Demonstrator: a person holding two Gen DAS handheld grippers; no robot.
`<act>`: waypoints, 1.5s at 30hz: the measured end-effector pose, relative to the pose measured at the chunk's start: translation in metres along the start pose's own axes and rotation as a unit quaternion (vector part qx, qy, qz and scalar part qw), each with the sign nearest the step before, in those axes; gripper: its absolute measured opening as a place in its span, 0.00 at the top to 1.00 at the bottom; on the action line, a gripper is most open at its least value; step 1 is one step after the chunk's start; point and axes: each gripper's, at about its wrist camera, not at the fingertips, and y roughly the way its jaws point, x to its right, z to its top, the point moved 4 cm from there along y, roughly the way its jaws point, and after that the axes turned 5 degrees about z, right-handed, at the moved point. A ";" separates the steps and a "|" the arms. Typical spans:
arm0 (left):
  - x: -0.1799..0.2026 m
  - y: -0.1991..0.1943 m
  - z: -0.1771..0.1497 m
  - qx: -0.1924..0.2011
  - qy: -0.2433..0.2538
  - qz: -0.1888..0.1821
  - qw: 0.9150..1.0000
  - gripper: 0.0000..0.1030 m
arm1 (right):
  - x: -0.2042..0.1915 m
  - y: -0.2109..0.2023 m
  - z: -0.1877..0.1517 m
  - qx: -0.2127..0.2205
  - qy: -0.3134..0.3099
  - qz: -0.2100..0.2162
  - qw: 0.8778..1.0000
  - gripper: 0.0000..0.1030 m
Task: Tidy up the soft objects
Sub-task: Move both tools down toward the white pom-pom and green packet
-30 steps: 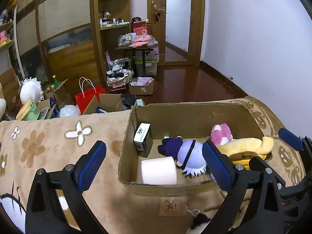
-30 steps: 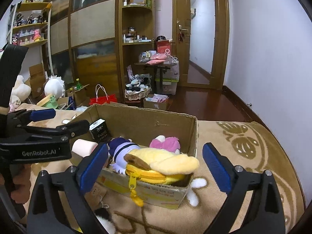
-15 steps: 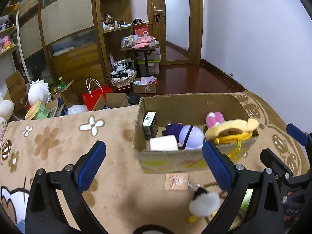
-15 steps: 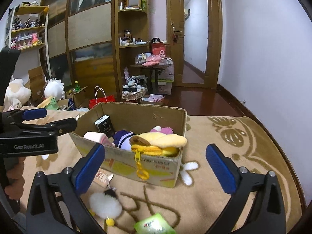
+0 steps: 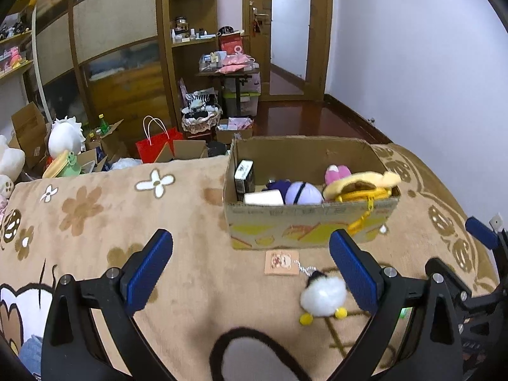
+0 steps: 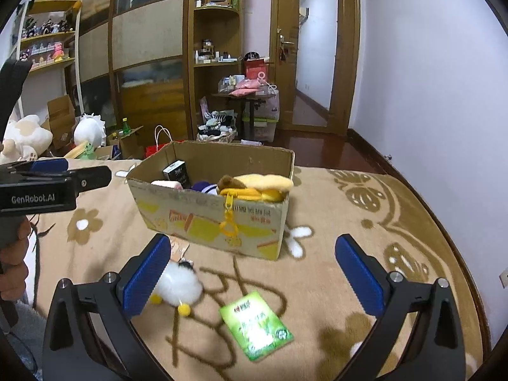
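Nearest: left gripper (image 5: 250, 266), fingers wide apart, nothing between them, hovering over the blanket (image 5: 95, 209). Right gripper (image 6: 254, 273) likewise spread wide and empty.

Just past the fingers, in front of the box (image 5: 308, 225): white pom-pom (image 5: 322, 295) with yellow feet, lying on the blanket, chained to a small tan card (image 5: 281, 263) that lies almost against the box's front wall. Also in front of the box, nearer the right gripper: green packet (image 6: 255, 324), flat on the blanket, apart from the pom-pom.

Next, the box itself, open-topped, sitting on the blanket. Inside, at the box's left end: black carton (image 5: 243, 176) standing upright against the wall, pale pink roll (image 5: 263, 197) beside it at the front. In the box's middle: purple plush (image 5: 301, 192) with a dark stripe. At the box's right end: yellow plush (image 5: 362, 185) lying on top, its yellow clip (image 6: 229, 222) hanging over the front wall outside; pink plush (image 5: 336, 173) behind it.

Beyond the box, off the blanket: red bag (image 5: 154, 146), cartons on the floor, white plush (image 5: 65, 135) to the far left, shelves (image 5: 190, 31) and a wooden door (image 5: 289, 31) at the back.
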 end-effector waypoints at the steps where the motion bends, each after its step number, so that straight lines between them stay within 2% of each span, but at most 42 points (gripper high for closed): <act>1: 0.001 -0.001 -0.002 -0.002 0.002 0.000 1.000 0.05 | 0.000 -0.001 -0.001 -0.002 0.003 0.000 1.000 0.00; 13: 0.009 0.018 -0.019 -0.043 0.000 -0.012 0.999 0.05 | 0.009 0.005 -0.015 -0.033 0.029 -0.017 0.999 0.00; 25: 0.014 0.047 -0.025 -0.085 -0.022 -0.046 0.995 0.05 | 0.022 0.031 -0.031 -0.073 0.059 -0.027 0.995 0.00; 38: 0.043 0.067 -0.033 -0.106 0.012 -0.056 0.993 0.05 | 0.028 0.053 -0.045 -0.121 0.072 -0.036 0.989 0.00; 45: 0.053 0.081 -0.038 -0.128 0.013 -0.071 0.989 0.05 | 0.037 0.066 -0.055 -0.148 0.094 -0.043 0.984 0.00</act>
